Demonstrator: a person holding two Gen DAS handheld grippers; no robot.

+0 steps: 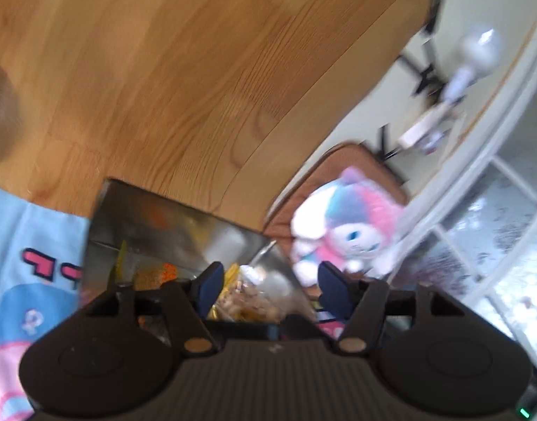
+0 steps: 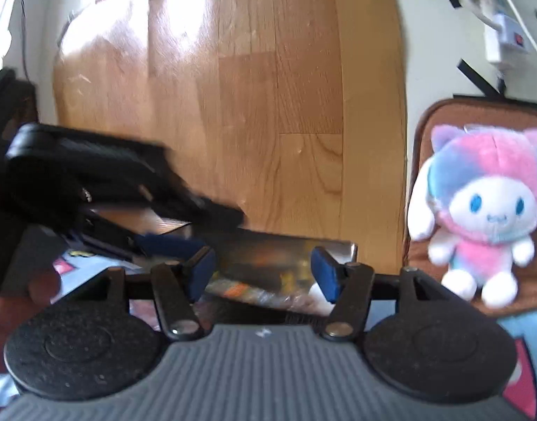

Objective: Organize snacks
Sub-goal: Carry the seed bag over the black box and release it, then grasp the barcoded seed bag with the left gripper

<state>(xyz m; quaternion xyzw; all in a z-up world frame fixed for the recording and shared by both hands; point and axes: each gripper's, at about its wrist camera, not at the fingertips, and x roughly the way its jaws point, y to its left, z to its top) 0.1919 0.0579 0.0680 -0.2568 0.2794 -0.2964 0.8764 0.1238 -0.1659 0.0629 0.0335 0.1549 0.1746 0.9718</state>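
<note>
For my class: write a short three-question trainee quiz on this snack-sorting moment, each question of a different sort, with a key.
1. True or false: the left gripper is clamped on a snack.
2. What sits on the brown cushion? A) a mug B) a plush toy C) a book
3. Fill in: the snack packets lie in a shiny metal ____.

Key:
1. False; both its blue pads stand apart, as do those of the right gripper.
2. B, the pink and blue plush toy.
3. tray.
</note>
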